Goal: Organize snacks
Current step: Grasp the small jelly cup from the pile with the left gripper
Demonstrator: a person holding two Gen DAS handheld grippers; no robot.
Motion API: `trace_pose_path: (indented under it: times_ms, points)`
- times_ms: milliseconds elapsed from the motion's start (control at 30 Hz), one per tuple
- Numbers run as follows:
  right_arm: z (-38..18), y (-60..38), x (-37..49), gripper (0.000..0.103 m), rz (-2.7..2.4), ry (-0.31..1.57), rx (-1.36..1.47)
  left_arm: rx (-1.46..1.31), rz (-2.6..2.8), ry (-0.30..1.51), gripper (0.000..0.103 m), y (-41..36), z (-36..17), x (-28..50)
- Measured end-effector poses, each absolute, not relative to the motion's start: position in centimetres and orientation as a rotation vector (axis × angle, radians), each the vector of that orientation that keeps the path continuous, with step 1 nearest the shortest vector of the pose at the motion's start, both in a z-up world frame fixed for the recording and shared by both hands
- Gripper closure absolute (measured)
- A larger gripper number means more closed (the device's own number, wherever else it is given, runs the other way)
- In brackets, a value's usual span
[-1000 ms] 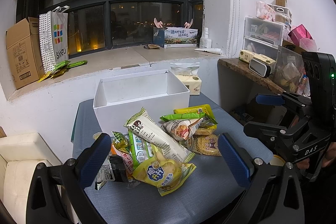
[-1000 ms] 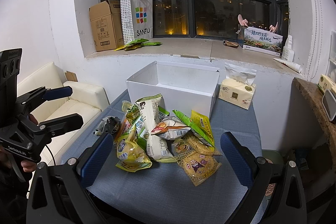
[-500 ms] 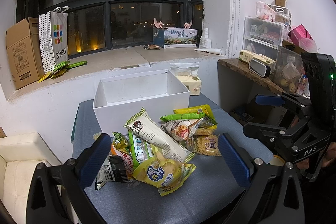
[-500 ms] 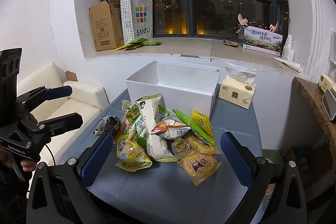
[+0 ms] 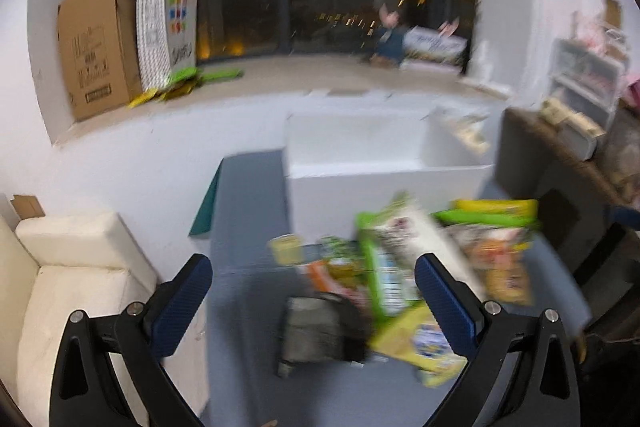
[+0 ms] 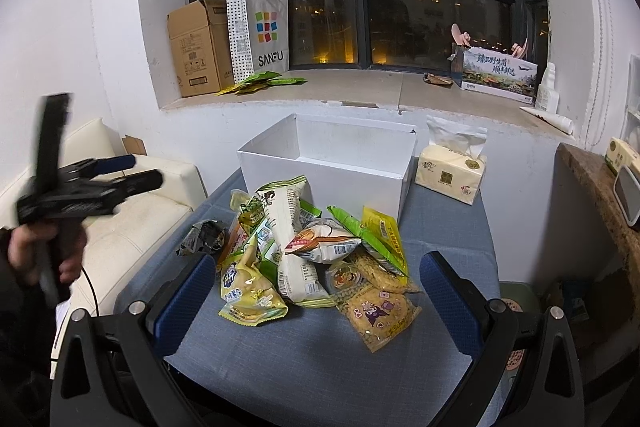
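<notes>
The left hand-held gripper point(image 5: 312, 283) is spread wide, grasping nothing, above the counter point(image 6: 320, 355). The snack pile point(image 6: 312, 251) lies before the white box point(image 6: 332, 171). The right hand-held gripper point(image 6: 320, 283) is likewise released.

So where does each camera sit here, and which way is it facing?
Left wrist: rides the left gripper, aimed at the table's left part and the dark packet; its own open fingers show; blurred.
Right wrist: rides the right gripper, facing the snack pile head-on; its open fingers show, plus the left gripper held by a hand.
Shared: white box, pile, cardboard carton on the sill.
</notes>
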State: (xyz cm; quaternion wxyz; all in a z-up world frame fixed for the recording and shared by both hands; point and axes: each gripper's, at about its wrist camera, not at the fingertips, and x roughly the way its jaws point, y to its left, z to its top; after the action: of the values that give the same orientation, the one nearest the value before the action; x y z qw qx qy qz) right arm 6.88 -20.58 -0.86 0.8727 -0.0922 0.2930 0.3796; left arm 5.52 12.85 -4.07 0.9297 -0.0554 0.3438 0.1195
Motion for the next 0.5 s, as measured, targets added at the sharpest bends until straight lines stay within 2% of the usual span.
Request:
trace_pose_path:
  times_ms: [267,500]
  points:
    - [-1.6,-20.1,7.0,0.0,0.79,0.632,-0.21,-0.179,0.202,0.98,0.0,19.0,-12.0,15.6]
    - [-2.2,-20.7,7.5,0.0,0.766,0.653,-0.206,-0.161,0.169,1.057,0.003,20.6,-15.9,19.4]
